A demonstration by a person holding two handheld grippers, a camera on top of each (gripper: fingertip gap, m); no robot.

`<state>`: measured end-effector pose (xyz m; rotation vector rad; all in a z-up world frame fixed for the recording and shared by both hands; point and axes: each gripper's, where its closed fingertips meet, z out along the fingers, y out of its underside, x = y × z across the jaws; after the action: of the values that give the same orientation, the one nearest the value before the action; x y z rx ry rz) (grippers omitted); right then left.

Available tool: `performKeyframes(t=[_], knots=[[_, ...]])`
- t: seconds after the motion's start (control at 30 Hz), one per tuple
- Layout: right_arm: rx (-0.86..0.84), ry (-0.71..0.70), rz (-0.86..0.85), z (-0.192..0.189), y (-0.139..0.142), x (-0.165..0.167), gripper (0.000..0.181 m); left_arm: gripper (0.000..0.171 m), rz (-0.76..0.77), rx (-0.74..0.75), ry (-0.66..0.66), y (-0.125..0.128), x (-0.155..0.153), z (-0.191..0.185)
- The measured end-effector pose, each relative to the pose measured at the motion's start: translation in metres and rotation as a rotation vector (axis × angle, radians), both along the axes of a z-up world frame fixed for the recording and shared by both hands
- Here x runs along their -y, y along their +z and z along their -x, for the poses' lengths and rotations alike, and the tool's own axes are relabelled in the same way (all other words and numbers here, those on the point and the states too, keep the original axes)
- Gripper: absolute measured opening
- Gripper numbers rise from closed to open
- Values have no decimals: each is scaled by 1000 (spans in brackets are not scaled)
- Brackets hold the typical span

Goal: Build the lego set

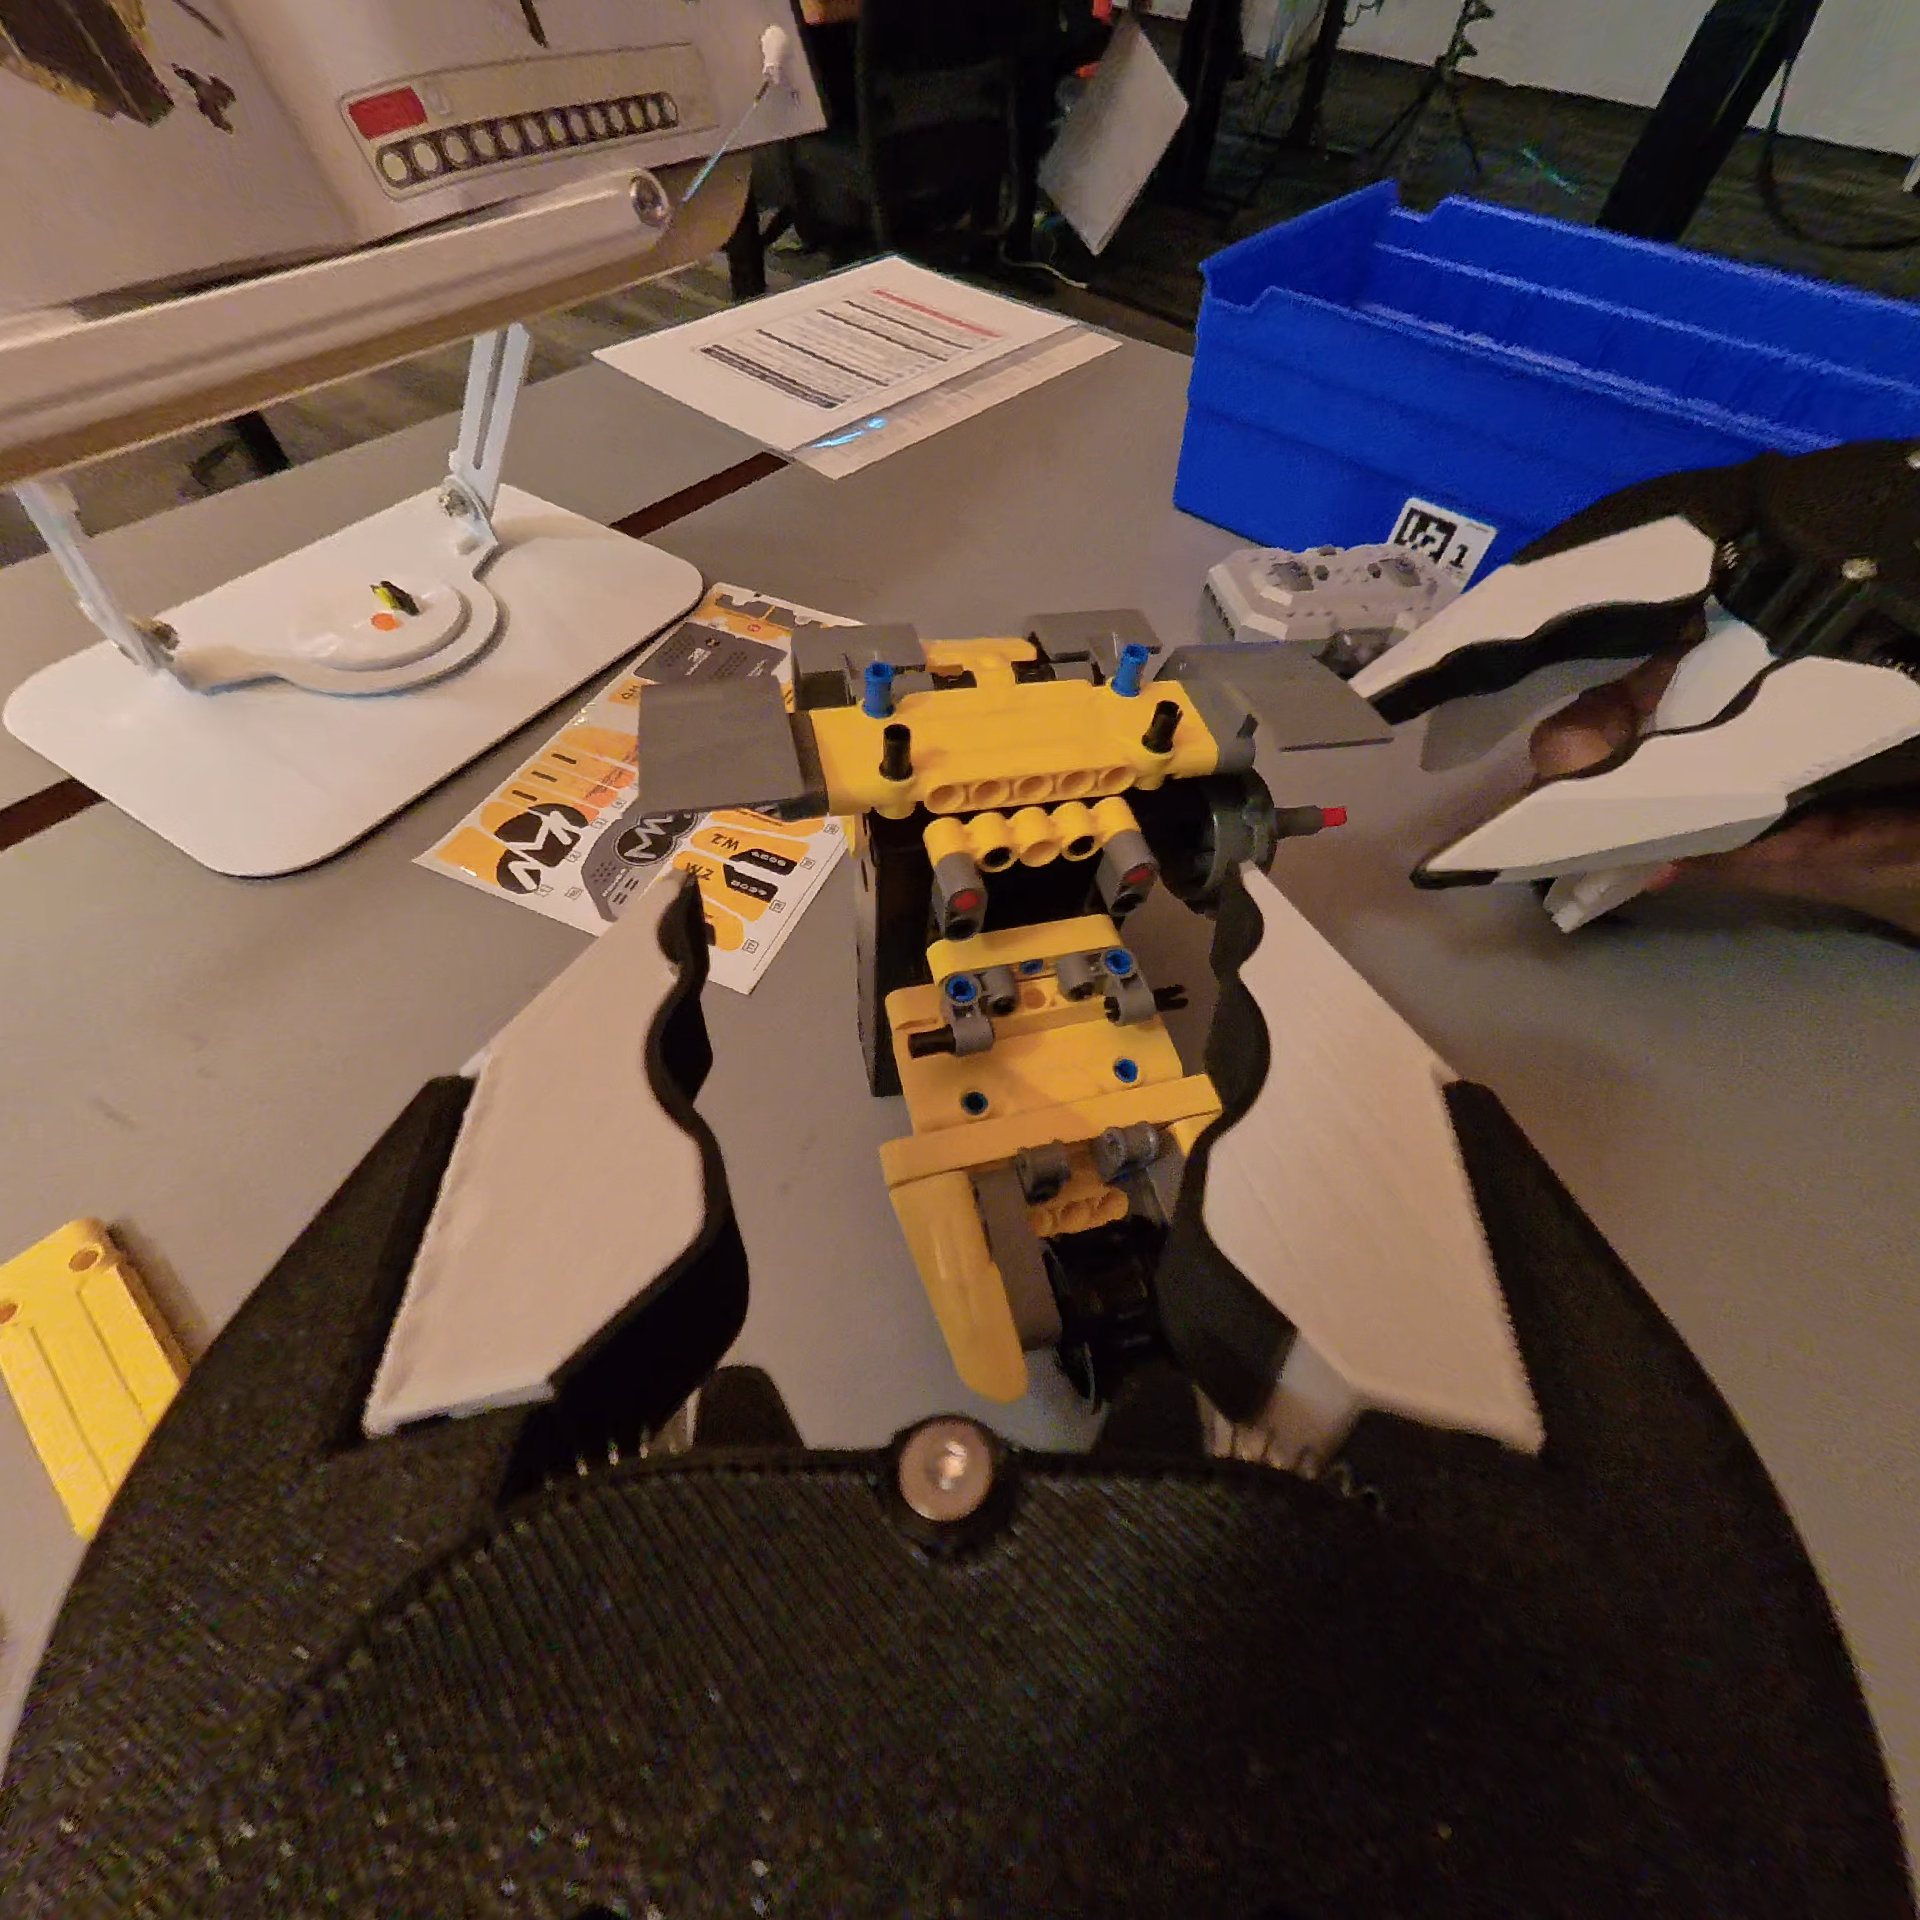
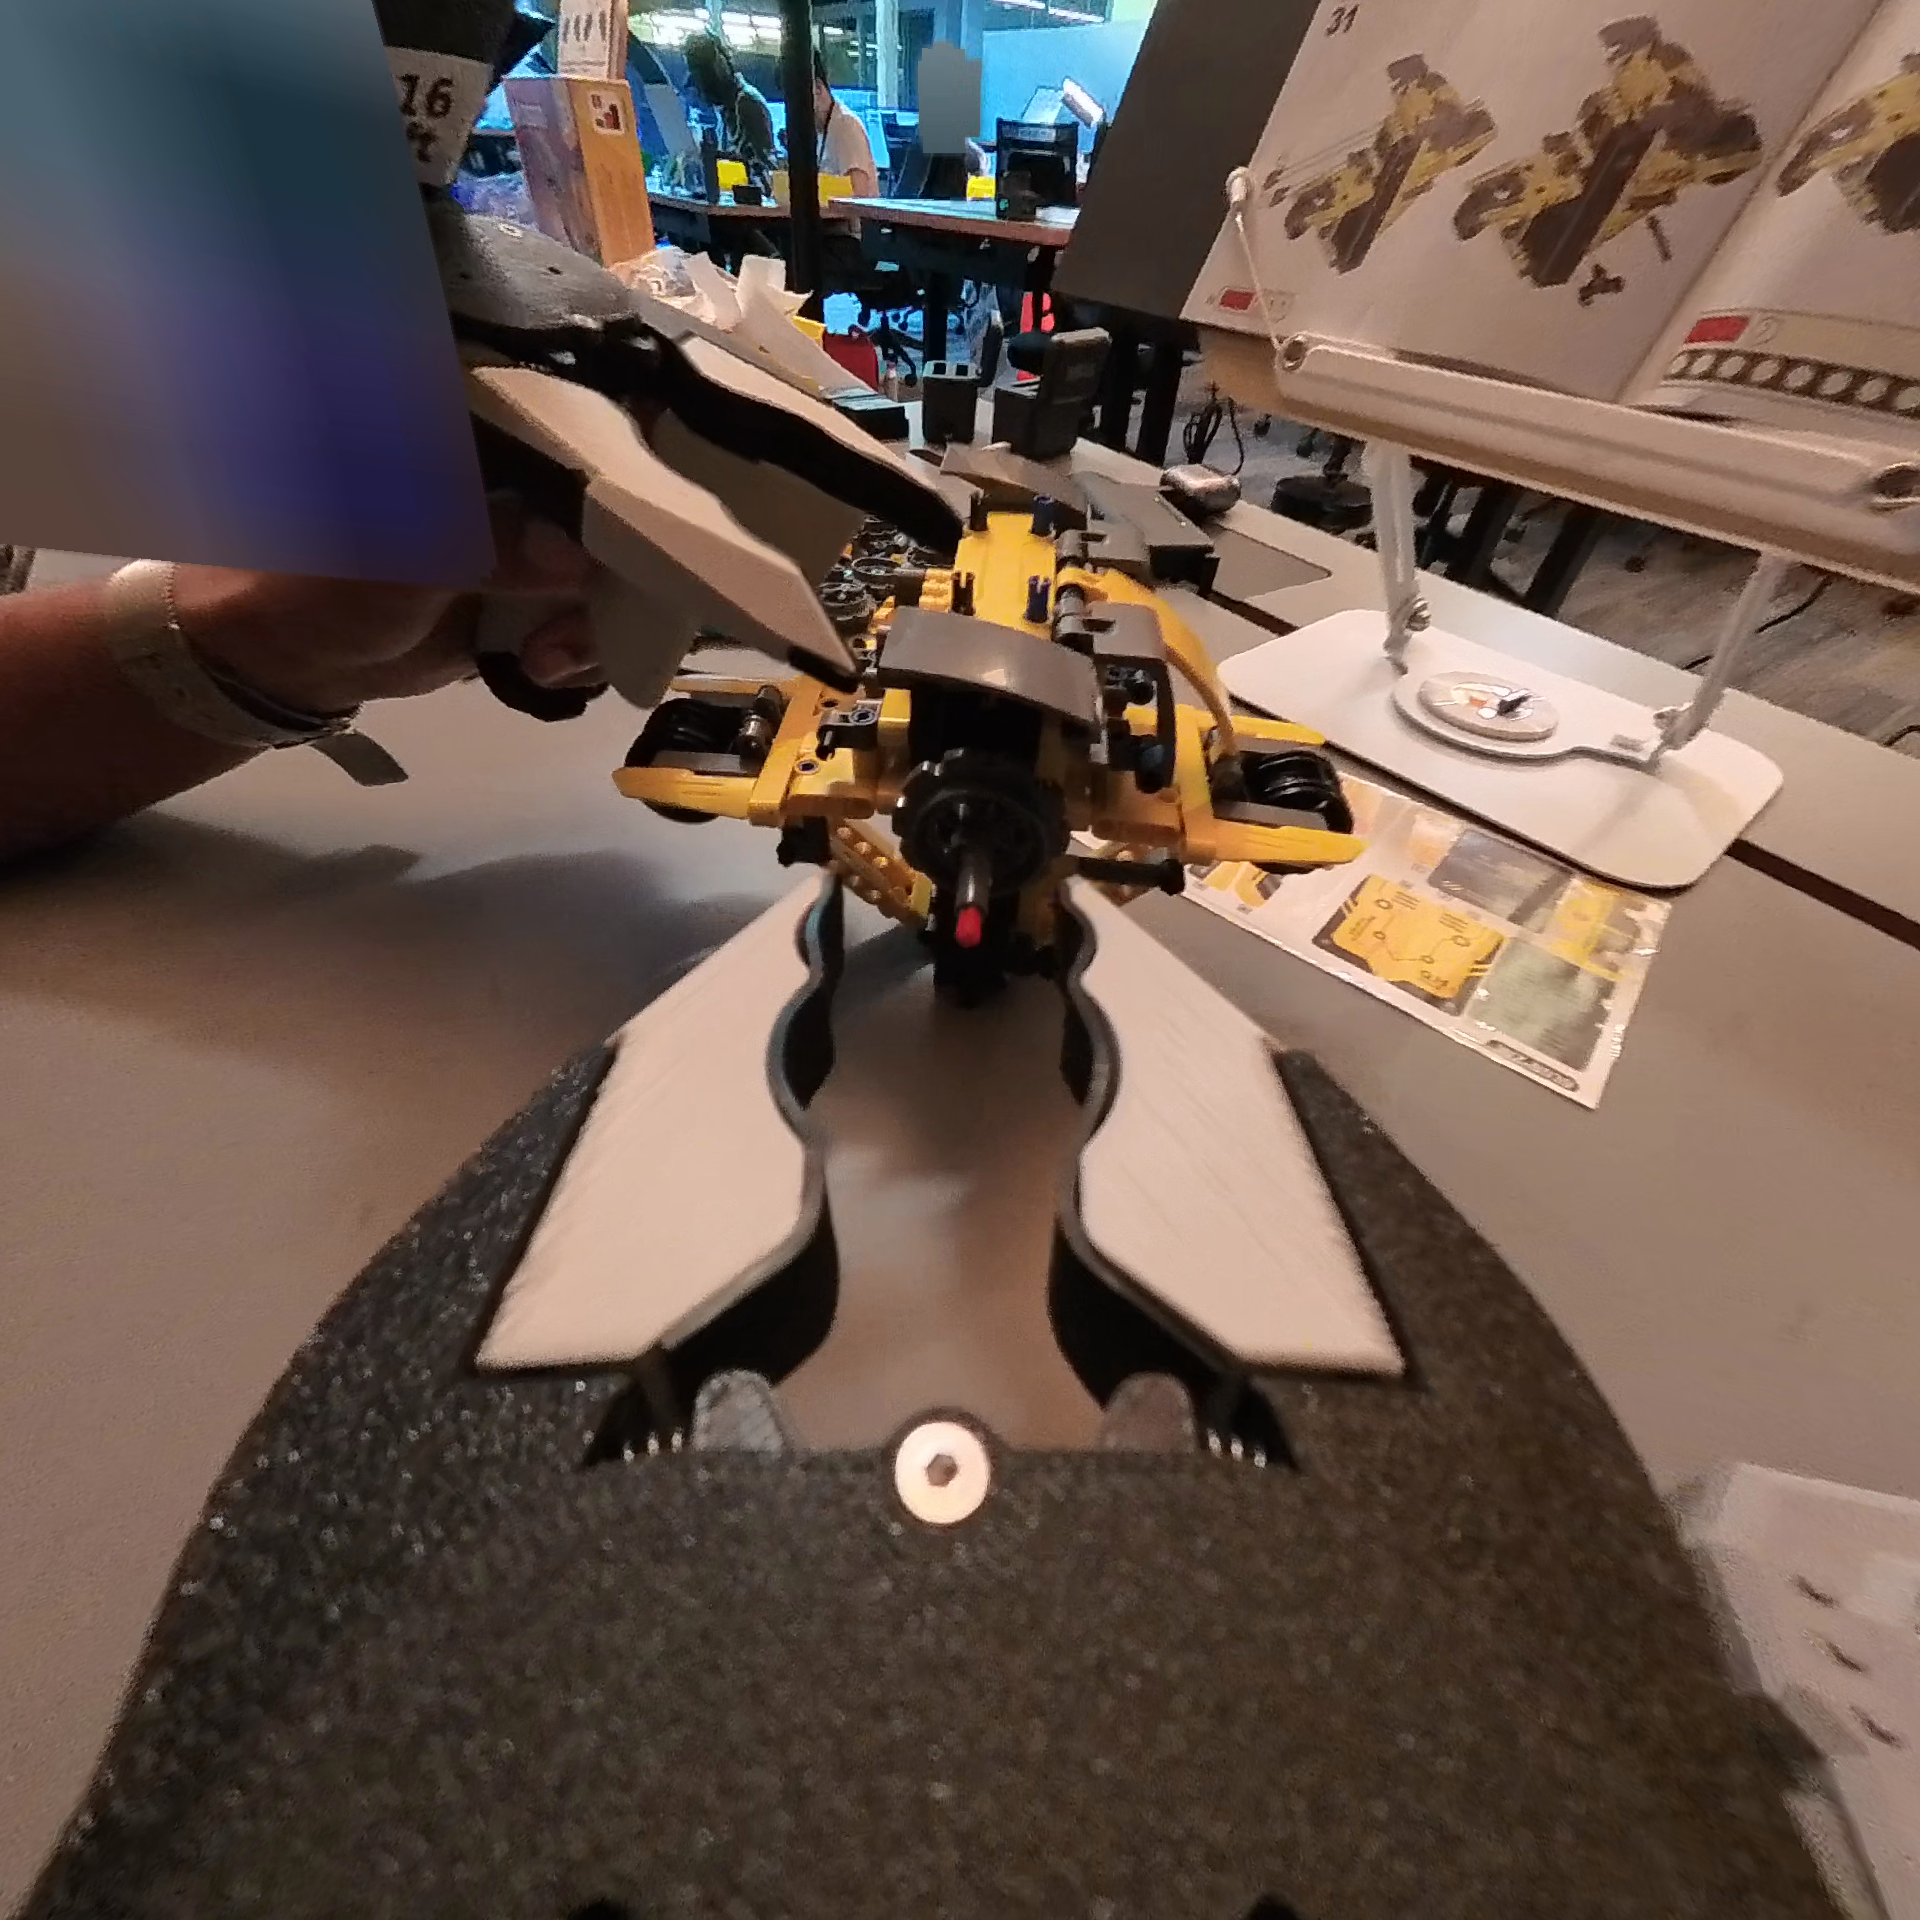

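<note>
From the left wrist view, the left gripper (image 1: pixel 961 883) stood wide open over the yellow brick model (image 1: pixel 1023 935) in the middle of the desk (image 1: pixel 312 1039), its long axis running straight ahead, right finger touching its side.

From the right wrist view, the right gripper (image 2: pixel 948 899) gaped empty, facing the model's red-tipped axle (image 2: pixel 968 914) end-on, just beside it.

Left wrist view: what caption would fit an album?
Open left claw straddles a yellow brick model on a grey table; right claw beside it.
</note>
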<state>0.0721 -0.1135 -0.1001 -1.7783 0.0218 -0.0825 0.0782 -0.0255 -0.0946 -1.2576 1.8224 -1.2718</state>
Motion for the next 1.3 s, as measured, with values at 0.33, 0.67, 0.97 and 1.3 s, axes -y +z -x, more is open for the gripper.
performKeyframes(t=[0.33, 0.67, 0.97, 1.3], knots=[[-50, 15, -6, 0, -2, -1, 42, 93, 68, 6, -7, 4, -5, -1], [-121, 0, -33, -13, -1, 3, 41, 90, 88, 11, -26, 4, -4, 0], [-80, -35, 30, -22, -10, 3, 64, 92, 86, 74, -80, 23, -5, 12], [-102, 66, 233, 10, -39, -3, 81, 82, 11, 137, -72, 50, 6, 44]])
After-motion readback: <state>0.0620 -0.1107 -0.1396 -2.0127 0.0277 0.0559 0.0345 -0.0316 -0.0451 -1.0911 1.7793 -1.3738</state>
